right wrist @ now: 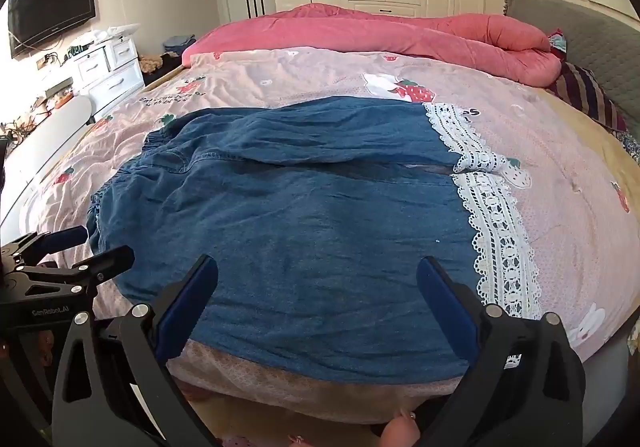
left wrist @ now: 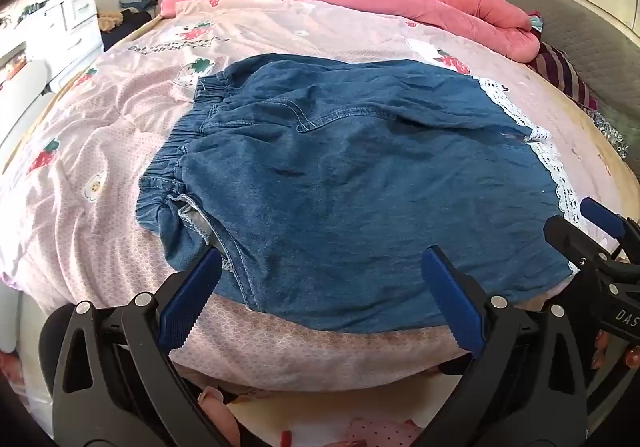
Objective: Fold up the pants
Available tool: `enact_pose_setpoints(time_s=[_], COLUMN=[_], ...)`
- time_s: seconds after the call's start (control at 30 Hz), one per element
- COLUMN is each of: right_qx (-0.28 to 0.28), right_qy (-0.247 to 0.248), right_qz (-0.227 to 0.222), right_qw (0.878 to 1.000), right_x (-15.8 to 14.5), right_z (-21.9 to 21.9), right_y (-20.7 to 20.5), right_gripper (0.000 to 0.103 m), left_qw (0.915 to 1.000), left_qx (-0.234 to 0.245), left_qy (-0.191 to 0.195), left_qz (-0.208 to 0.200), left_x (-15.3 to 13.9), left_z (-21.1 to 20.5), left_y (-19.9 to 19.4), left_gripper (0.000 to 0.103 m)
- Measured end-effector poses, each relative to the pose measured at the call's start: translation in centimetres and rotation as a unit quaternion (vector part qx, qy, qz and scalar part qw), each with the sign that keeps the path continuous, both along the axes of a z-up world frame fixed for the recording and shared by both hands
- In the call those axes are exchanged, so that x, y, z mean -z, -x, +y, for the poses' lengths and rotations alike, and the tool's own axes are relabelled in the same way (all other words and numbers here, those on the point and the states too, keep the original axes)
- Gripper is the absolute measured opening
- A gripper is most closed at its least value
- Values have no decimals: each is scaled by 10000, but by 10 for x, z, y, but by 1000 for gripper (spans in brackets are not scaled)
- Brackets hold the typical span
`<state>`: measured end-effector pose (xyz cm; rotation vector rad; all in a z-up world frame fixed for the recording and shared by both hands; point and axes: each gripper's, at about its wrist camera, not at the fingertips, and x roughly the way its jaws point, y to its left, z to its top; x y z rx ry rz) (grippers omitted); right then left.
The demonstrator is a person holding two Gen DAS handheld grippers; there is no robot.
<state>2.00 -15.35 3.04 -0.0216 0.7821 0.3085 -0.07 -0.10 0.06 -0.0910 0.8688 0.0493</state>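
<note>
Denim pants (left wrist: 352, 183) lie flat along the bed's (left wrist: 280, 359) near edge, both grippers (left wrist: 320, 287) (right wrist: 316, 299) spread empty above them; each should probably pinch the near edge, lifting evenly.

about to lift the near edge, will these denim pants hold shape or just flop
The pants will probably flop: the cloth already lies in soft wrinkles. The gathered waistband may bunch further. The lace hem looks thin and could snag on a gripper, so grip the denim.
</note>
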Motion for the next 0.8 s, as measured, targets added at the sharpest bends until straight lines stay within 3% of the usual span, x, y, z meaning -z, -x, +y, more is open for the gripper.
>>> enact_pose_setpoints(time_s=[0.8], right_qx=[-71], right_qy=[73], right_qz=[-6], right_qw=[9999], right_x=[0], right_z=[6], right_y=[0], right_gripper=[99], left_qw=[10000], left_qx=[7], left_qy=[-20], left_qz=[13], left_x=[-2], left_z=[-2], left_y=[-1], left_gripper=[94])
